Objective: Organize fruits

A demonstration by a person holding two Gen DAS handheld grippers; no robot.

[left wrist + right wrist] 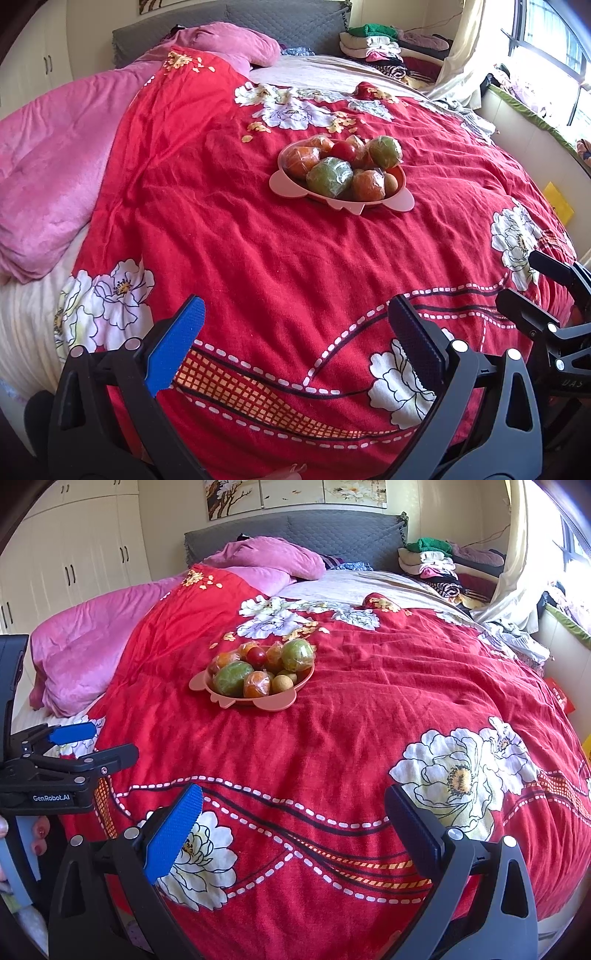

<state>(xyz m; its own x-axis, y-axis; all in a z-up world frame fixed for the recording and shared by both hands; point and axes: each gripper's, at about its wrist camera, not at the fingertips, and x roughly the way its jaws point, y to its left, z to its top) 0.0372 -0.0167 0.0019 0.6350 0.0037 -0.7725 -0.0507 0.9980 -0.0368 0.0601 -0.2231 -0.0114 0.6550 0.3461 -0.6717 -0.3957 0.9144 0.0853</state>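
The fruits (341, 164) sit heaped together in the pink bowl (280, 182) on the red bedspread (258, 258), well ahead of both sets of jaws; the left gripper (295, 343) and right gripper (291, 827) hover spread wide, grasping nothing; this fits fruit already gathered or a pile awaiting sorting, so I name no next move.

it was a home bedroom: a bed (332, 738) under a red floral quilt, a grey padded headboard (295, 531), cream wardrobes (74, 554), and folded clothes (428, 559) stacked by a sunlit window.
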